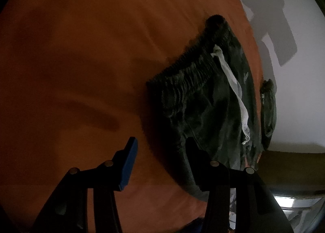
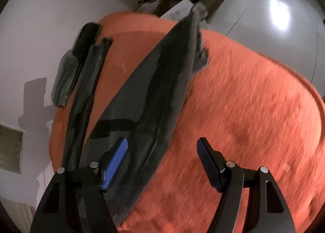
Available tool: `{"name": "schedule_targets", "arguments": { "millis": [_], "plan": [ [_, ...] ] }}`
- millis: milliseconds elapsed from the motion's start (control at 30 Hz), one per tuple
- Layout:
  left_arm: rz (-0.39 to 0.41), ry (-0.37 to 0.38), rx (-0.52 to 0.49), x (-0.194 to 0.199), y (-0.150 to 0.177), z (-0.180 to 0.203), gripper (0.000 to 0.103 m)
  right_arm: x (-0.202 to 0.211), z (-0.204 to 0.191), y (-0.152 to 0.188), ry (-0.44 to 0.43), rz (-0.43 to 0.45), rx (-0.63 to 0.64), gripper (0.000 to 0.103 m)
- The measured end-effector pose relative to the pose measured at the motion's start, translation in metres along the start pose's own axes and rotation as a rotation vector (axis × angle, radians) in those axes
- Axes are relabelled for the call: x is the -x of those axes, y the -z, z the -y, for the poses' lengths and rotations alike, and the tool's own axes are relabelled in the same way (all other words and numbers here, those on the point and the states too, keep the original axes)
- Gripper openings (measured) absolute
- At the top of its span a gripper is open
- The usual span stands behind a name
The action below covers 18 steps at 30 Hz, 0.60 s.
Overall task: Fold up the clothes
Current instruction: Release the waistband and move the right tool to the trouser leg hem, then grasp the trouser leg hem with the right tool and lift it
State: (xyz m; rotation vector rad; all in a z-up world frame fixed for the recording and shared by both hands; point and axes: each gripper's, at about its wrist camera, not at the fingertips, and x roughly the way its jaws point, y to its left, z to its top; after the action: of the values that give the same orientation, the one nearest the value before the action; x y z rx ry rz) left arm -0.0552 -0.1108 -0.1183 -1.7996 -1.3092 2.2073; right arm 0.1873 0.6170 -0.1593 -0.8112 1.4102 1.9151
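On an orange blanket (image 1: 81,60), the left gripper (image 1: 160,151) hangs with jaws apart, empty, beside dark pants (image 1: 203,99) with a white drawstring (image 1: 233,91). The right gripper (image 2: 162,164), wide and empty, hovers over the pants' legs (image 2: 154,91). Folding looks barely begun.

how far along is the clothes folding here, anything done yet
Done: little that shows. The dark pants lie stretched out on the orange cloth, waistband and white drawstring flat, and a smaller dark garment sits at the cloth's edge.
In hand: nothing. The left claw and right claw are both open, above the pants.
Left: gripping and folding the pants.
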Motion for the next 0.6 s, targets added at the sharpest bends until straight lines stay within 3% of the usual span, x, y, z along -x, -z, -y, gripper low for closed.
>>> {"name": "schedule_targets", "arguments": {
  "millis": [133,267,300,367,400,433,533,600],
  "plan": [
    [-0.03,-0.013,-0.006,-0.012,0.002,0.003,0.051,-0.015,0.005,-0.035,-0.009,-0.016,-0.034,0.07],
    [-0.04,-0.029,-0.004,-0.018,0.004,0.003,0.051,-0.028,0.007,-0.067,0.139,0.045,-0.013,0.07],
    [-0.04,-0.029,-0.002,-0.019,0.004,0.002,0.051,-0.03,0.009,-0.074,0.132,0.05,-0.03,0.07],
    [-0.041,-0.029,0.002,-0.019,0.004,0.002,0.051,-0.035,0.01,-0.088,0.106,0.044,-0.067,0.047],
    [-0.041,-0.029,0.004,-0.019,0.005,0.001,0.051,-0.036,0.007,-0.094,0.116,0.041,-0.071,0.025],
    [-0.041,-0.03,0.004,-0.02,0.005,0.001,0.051,-0.034,-0.001,-0.099,0.14,0.053,-0.056,0.014],
    [-0.042,-0.035,0.002,-0.022,0.005,0.003,0.051,-0.023,-0.046,-0.108,0.136,0.06,0.019,0.013],
    [-0.041,-0.037,0.002,-0.024,0.004,0.004,0.051,-0.013,-0.078,-0.11,0.065,0.073,0.08,0.011]
  ]
}}
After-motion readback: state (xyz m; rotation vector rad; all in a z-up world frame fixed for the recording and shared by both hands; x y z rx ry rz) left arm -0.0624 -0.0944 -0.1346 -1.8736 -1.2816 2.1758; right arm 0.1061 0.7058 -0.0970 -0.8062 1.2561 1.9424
